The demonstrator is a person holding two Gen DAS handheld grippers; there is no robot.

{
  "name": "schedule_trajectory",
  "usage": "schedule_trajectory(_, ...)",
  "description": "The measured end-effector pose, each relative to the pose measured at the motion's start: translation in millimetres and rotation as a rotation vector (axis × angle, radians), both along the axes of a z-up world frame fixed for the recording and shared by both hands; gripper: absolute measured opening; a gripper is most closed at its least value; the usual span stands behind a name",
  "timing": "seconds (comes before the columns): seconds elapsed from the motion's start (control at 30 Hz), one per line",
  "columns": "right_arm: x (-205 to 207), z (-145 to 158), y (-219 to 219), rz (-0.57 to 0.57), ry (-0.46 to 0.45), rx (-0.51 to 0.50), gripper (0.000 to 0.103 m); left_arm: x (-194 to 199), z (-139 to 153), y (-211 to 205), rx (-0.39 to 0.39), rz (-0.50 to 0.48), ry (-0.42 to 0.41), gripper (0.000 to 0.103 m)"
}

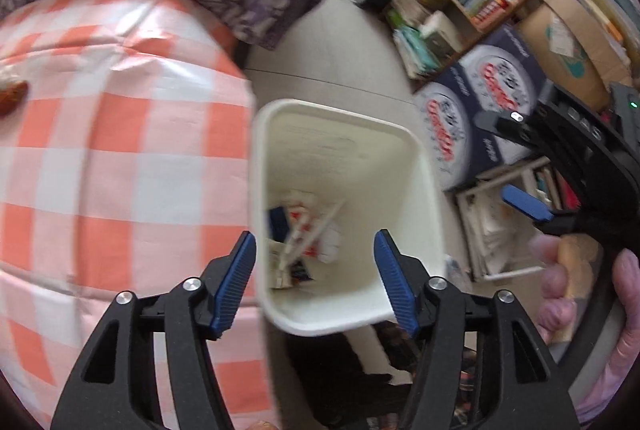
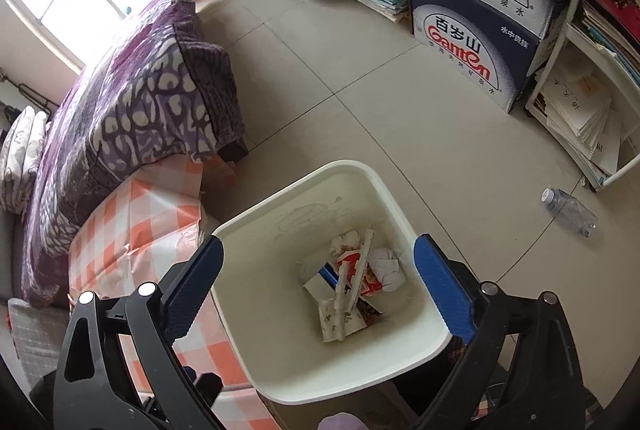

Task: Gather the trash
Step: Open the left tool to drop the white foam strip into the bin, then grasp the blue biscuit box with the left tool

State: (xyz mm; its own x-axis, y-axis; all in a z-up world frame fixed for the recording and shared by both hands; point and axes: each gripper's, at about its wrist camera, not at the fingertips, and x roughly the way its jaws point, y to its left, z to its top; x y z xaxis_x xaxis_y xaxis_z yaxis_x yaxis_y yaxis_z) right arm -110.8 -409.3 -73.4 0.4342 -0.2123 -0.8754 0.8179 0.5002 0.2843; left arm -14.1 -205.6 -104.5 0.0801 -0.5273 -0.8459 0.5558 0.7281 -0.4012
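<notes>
Trash (image 2: 352,282): wrappers, crumpled paper and sticks, heaped inside white bin (image 2: 280,370) on floor beside checkered bench (image 1: 120,150). Left gripper (image 1: 316,282) and right gripper (image 2: 320,290) poised above, fingers wide and empty, apparently for dropping. Bottle (image 2: 570,211) lying uncollected.

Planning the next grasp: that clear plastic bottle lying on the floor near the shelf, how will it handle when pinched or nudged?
The clear plastic bottle lies on its side on smooth floor tiles, so a nudge will probably roll it. It looks empty and see-through, so likely light. Its thin wall may buckle or slip between the pads; a grip across the middle seems safest.
</notes>
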Motion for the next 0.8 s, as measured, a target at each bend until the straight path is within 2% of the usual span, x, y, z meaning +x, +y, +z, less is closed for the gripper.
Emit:
schedule_trajectory(0.2, 40.0, -2.4, 43.6, 0.153, 0.020, 0.002, 0.096, 49.3, -15.5, 54.6, 0.165, 0.139, -0.080, 0.075)
schedule_trajectory(0.3, 60.0, -5.0, 65.0, 0.213, 0.015, 0.040, 0.096, 73.9, -25.4, 82.2, 0.303, 0.175, -0.156, 0.078)
schedule_trajectory(0.43, 80.9, -8.1, 88.8, 0.263, 0.004, 0.088, 0.096, 113.6, -42.0, 126.1, 0.442, 0.201, -0.188, 0.081)
schedule_trajectory(0.5, 91.7, -8.9, 100.9, 0.285, 0.000, 0.098, 0.096, 135.1, -46.3, 144.7, 0.530, 0.200, -0.237, 0.081)
schedule_trajectory(0.67, 116.4, -15.2, 124.1, 0.327, 0.018, 0.091, 0.096, 185.4, -54.1, 180.8, 0.747, 0.127, -0.368, 0.083)
schedule_trajectory(0.73, 124.7, -19.5, 129.3, 0.336, 0.030, 0.092, 0.096, 206.3, -55.8, 191.3, 0.783, 0.105, -0.383, 0.083)
schedule_trajectory(0.8, 132.5, -25.1, 134.3, 0.342, 0.045, 0.095, 0.096, 224.0, -59.1, 198.8, 0.778, 0.075, -0.354, 0.083)
